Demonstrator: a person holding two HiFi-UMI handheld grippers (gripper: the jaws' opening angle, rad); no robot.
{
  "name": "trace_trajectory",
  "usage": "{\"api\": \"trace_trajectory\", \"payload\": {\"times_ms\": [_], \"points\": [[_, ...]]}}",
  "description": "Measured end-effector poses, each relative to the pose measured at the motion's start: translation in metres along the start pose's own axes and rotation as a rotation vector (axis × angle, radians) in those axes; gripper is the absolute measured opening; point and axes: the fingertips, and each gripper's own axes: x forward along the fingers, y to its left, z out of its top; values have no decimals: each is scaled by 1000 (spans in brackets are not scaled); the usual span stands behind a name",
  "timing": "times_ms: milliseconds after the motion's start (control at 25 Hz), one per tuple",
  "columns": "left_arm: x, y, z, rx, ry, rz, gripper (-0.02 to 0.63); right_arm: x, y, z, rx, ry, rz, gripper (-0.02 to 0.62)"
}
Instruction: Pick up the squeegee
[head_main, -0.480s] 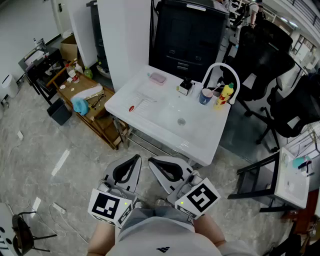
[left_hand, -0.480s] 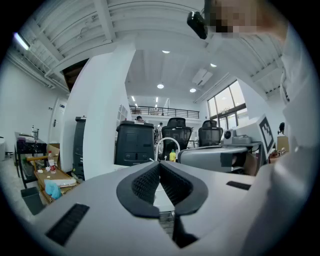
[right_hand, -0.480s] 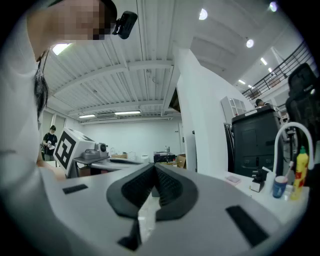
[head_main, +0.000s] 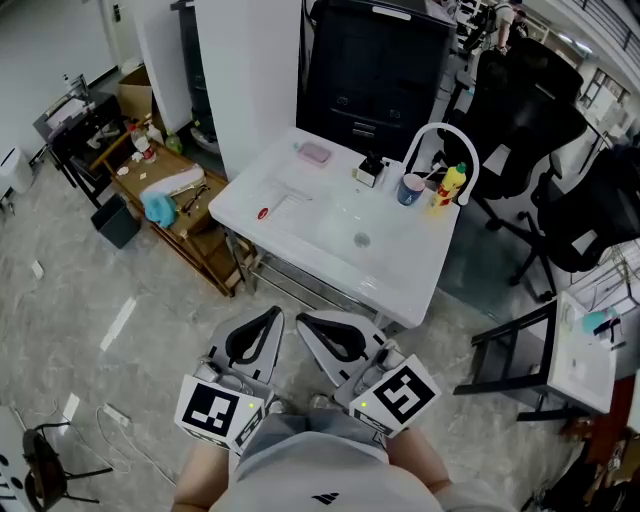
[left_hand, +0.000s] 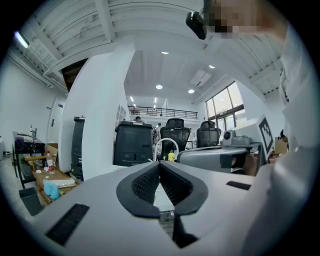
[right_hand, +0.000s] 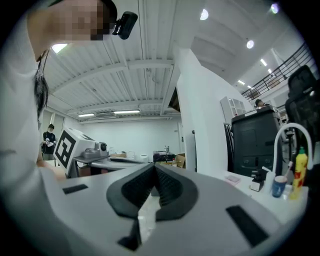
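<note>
Nothing's really started here imo, the squeegee isn't picked up, not even close. Going from the left: there's a low wooden cart full of clutter off to that side and a white pillar behind it, so that flank is kinda boxed in. The left gripper sits tucked in by the person's waist, pointing level, jaws pressed together with nothing in them. Ahead is the white sink table. Its near edge is a bit beyond both grippers with bare floor between, so a straight approach looks open. My guess for the squeegee is the little black-and-white thing standing at the back of the table, just left of the tap, but it's too small to be sure. A blue cup and a yellow bottle sit close on its right, so I'd come in from the front or left, where the top is bare. The right gripper is just beside the left one, also clamped shut and empty. Further right are black chairs, clear of the table's front. Left to do: walk up, open the jaws, reach across the basin, grab, lift.
</note>
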Motion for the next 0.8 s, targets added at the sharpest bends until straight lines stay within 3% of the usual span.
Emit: {"api": "trace_trajectory", "payload": {"times_ms": [800], "points": [[-25, 36, -8, 14, 8, -40, 12, 24, 17, -2, 58, -27, -104, 9]]}}
